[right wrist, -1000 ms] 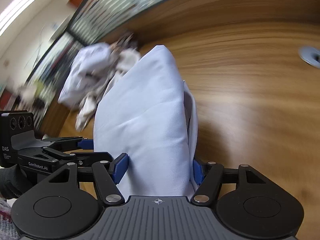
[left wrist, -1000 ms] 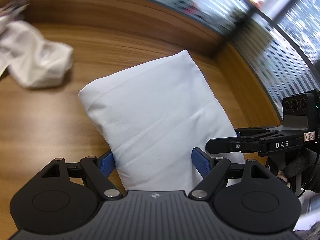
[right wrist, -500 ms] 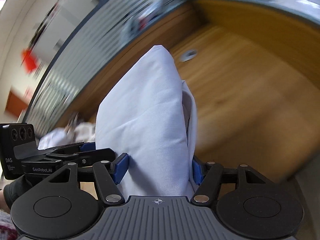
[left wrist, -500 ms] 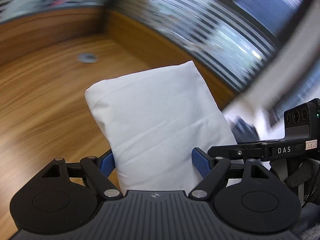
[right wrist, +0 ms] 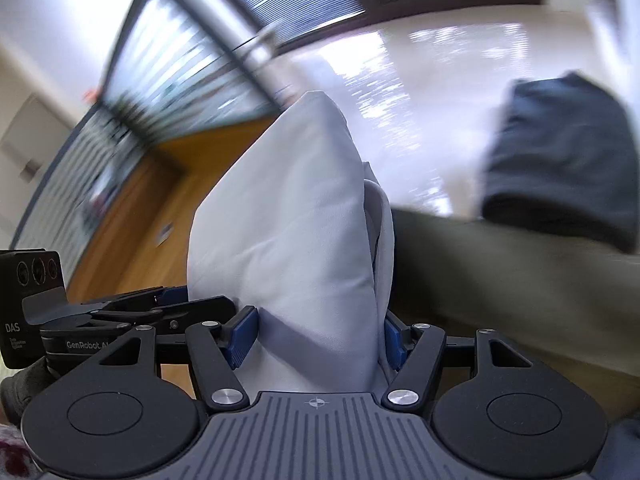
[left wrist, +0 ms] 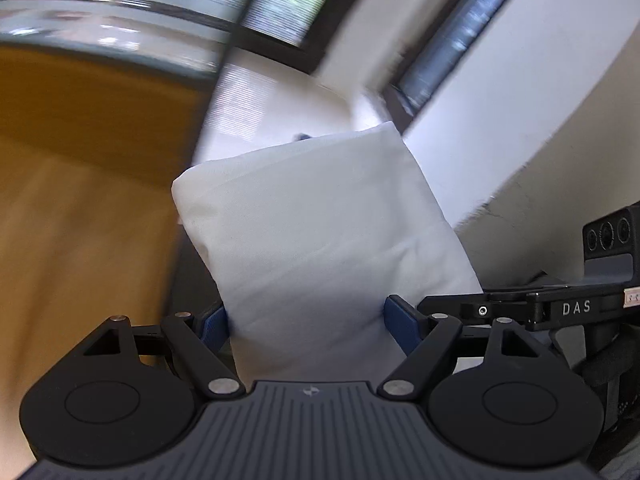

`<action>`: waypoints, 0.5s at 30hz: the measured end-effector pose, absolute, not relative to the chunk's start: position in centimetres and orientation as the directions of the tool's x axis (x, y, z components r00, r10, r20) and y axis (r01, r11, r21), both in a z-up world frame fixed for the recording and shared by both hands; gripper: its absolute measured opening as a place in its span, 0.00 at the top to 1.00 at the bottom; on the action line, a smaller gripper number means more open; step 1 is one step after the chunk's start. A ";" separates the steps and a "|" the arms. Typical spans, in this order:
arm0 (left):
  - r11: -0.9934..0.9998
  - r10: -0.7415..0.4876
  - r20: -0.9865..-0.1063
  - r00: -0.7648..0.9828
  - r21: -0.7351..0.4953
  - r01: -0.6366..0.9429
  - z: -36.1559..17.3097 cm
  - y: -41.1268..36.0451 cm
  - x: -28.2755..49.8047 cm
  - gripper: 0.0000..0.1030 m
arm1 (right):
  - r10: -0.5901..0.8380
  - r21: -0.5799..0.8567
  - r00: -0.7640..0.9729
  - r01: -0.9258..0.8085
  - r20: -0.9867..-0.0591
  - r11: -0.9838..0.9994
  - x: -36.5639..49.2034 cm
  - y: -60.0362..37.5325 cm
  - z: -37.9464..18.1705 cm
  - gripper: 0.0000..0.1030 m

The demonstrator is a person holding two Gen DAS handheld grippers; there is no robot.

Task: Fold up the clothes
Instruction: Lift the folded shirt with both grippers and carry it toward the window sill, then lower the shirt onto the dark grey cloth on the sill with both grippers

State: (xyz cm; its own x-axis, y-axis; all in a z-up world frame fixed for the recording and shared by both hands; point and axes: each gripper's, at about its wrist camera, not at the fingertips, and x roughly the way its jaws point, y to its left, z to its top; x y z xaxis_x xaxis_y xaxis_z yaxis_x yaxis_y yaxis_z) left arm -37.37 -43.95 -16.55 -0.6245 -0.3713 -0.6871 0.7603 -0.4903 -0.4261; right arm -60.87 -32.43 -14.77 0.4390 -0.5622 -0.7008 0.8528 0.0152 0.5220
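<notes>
You've got the white bundle (left wrist: 320,232) pinched at its near end in both tools: the left gripper (left wrist: 306,322) has its blue pads pressed into the cloth on either side, and the right gripper (right wrist: 316,332) is clamped the same way, just beside it. The bundle is folded flat and stands out ahead of the fingers, off the table (left wrist: 80,200), which shows only at the left, blurred. It looks light and soft, dimpling where the pads bite, so it will sag and can fan open. In the right view loose layers (right wrist: 380,216) show along its right edge; my call is to keep your hold low across all the layers. Farther off, something dark (right wrist: 560,152) lies on an olive surface (right wrist: 500,272), too blurred to name.
</notes>
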 end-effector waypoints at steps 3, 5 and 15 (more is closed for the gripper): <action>-0.535 -0.325 -0.689 -0.648 -0.431 0.726 -17.6 -47.1 -42.0 0.18 | -0.599 0.500 0.370 0.864 -0.710 -0.059 -64.6 -33.7 -15.3 0.36; -0.554 -0.303 -0.694 -0.653 -0.430 0.713 -18.2 -49.4 -44.8 0.18 | -0.620 0.485 0.324 0.868 -0.715 -0.106 -67.0 -34.7 -15.7 0.36; -0.542 -0.364 -0.762 -0.535 -0.293 0.787 -20.7 -62.0 -53.2 0.18 | -0.671 0.521 0.250 0.820 -0.698 -0.235 -73.0 -43.5 -20.3 0.39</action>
